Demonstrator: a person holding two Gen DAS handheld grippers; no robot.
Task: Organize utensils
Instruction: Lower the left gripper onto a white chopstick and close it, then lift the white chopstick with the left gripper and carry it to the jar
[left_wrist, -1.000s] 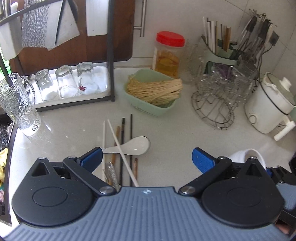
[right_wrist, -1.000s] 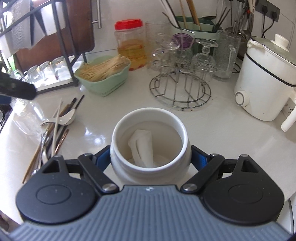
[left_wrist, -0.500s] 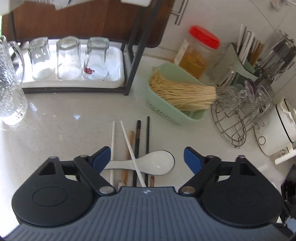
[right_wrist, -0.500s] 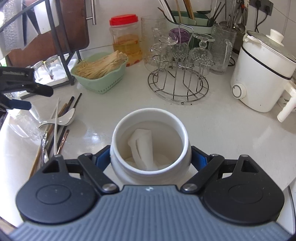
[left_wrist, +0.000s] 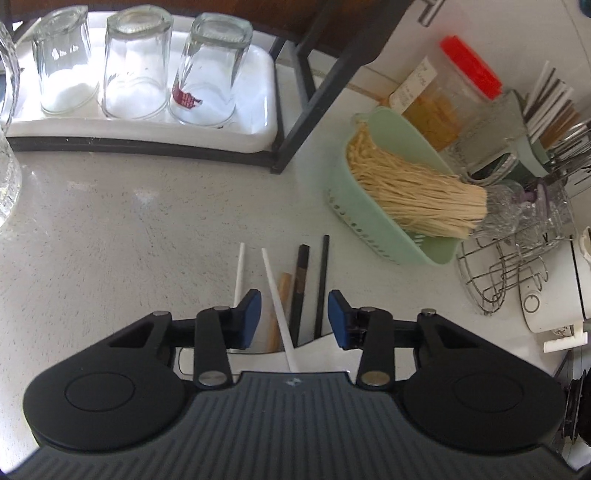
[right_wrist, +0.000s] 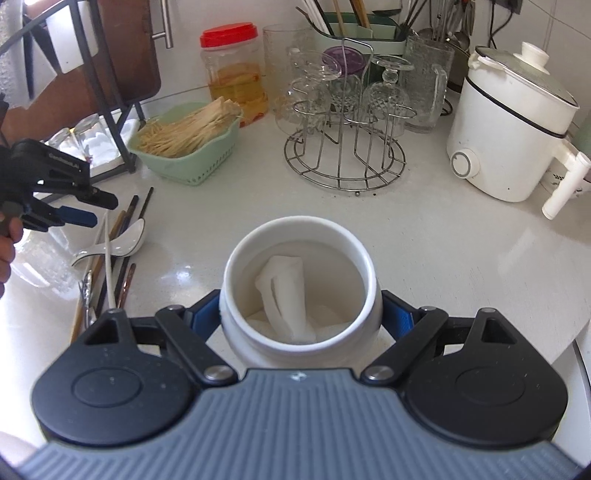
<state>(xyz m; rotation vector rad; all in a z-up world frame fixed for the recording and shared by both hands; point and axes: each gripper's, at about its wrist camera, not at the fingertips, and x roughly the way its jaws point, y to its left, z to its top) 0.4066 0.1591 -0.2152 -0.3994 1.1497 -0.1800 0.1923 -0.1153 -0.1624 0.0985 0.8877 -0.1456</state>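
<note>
On the pale counter (right_wrist: 443, 240), toward its left side, a loose bundle of chopsticks (left_wrist: 295, 291) lies with a white ceramic spoon (right_wrist: 122, 240) resting across it; white, black and wooden sticks are mixed together, their far ends fanning slightly apart. Over this pile hangs the left gripper (left_wrist: 294, 317), tilted steeply downward, its blue-padded jaws having just been closing; they now stand part-way apart with several sticks lying between them, and the pads do not visibly press on any of them. From the right wrist view that gripper (right_wrist: 79, 210) shows at the left edge, above the far ends of the sticks, with a hand (right_wrist: 7, 243) behind it. Near the middle of the counter the right gripper (right_wrist: 301, 314) clamps a white ceramic jar (right_wrist: 236, 328) from both sides, the pads pressed against its rounded wall; folded white paper (right_wrist: 284, 291) sits inside the jar. Farther back, a mint-green basket (left_wrist: 402, 236) holds a sheaf of thin pale sticks (left_wrist: 417, 192), and just beside it stands a red-lidded jar (right_wrist: 232, 74). Right of that, a wire rack (right_wrist: 343, 147) carries upturned glasses, and a white electric pot (right_wrist: 513, 125) stands at the far right. At the far left, three tumblers (left_wrist: 136, 62) stand mouth-down on a white tray (left_wrist: 258, 122) within a dark metal rack.
</note>
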